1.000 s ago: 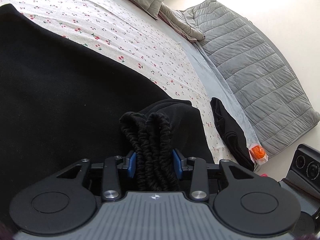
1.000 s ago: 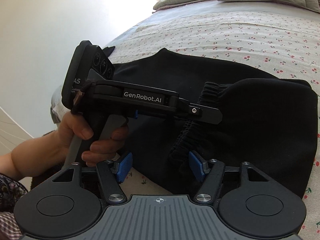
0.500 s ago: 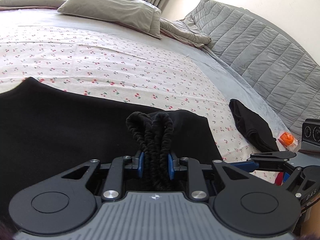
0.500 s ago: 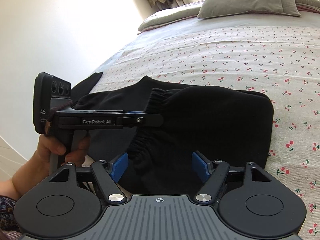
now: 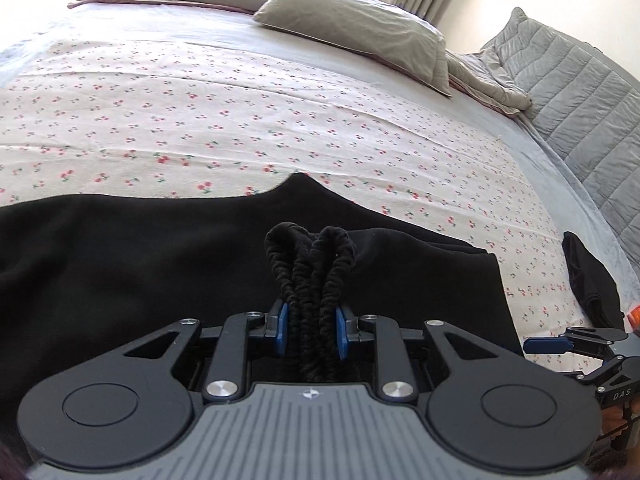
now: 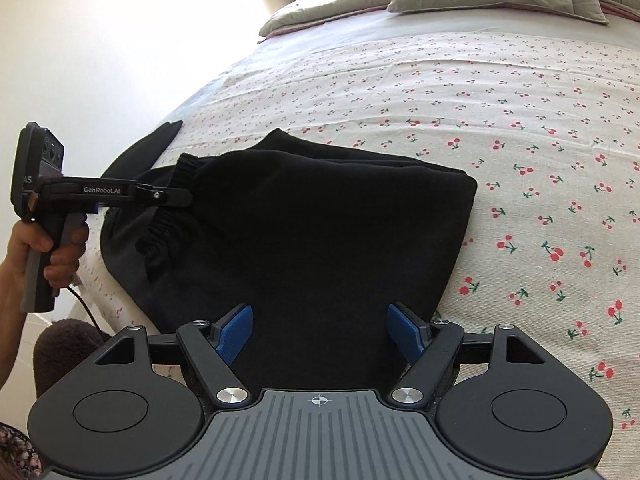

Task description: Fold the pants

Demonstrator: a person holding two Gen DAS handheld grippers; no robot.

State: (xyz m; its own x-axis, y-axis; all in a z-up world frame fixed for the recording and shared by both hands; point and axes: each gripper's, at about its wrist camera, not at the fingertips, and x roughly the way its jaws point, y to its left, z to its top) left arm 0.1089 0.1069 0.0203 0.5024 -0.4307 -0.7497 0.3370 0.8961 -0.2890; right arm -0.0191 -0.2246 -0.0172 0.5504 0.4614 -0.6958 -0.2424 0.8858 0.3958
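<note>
Black pants (image 5: 120, 264) lie folded on the cherry-print bed sheet (image 5: 240, 112). My left gripper (image 5: 310, 334) is shut on the bunched elastic waistband (image 5: 310, 256), which stands up between its blue pads. In the right wrist view the pants (image 6: 320, 224) form a folded block, and the left gripper (image 6: 172, 196) holds the waistband at the block's left edge. My right gripper (image 6: 320, 334) is open, its blue pads wide apart over the near edge of the pants, holding nothing. It shows at the right edge of the left wrist view (image 5: 560, 344).
Grey pillows (image 5: 360, 28) lie at the head of the bed. A quilted grey cover (image 5: 580, 92) runs along the right side. Another dark garment (image 5: 592, 280) lies at the right bed edge, next to a small orange object (image 5: 634, 314). The bed's left edge (image 6: 120, 280) drops off.
My left gripper has swung round with the waistband so the view now faces up the bed. My right gripper has opened wider and pulled back from the pants.
</note>
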